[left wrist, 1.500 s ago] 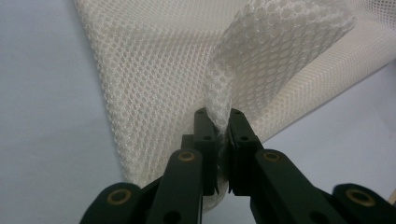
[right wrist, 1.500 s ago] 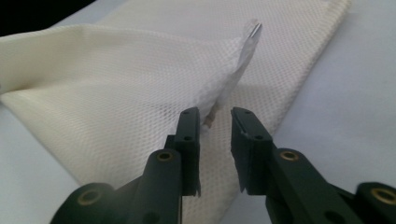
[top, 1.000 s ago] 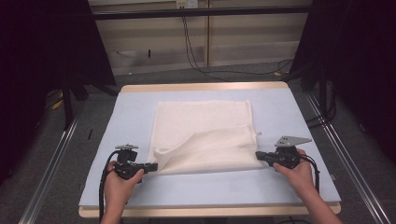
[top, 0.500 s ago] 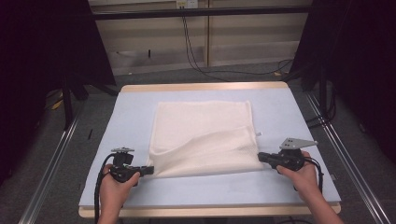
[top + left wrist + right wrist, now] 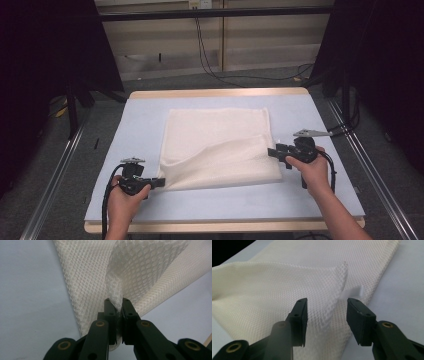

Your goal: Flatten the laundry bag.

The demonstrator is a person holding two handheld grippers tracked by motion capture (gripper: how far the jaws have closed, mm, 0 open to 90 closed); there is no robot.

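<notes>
My left gripper (image 5: 116,305) clenched on near-left corner of mesh cloth (image 5: 216,147). My right gripper (image 5: 327,312) jaws wide apart, cloth's right corner between them, ungripped. Cloth lies mid-table (image 5: 140,115).

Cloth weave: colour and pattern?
Cream-white cloth with a fine honeycomb mesh pattern, clearest in the left gripper view.

This looks like a lab or test room set up for recording. A wood-edged table (image 5: 220,93) with a pale blue-grey mat stands on grey carpet. Metal rails (image 5: 55,170) run along the floor on both sides of the table. Beyond the table's far edge, black cables (image 5: 210,55) hang down a beige panelled wall, and black curtains (image 5: 45,50) flank the table left and right.
</notes>
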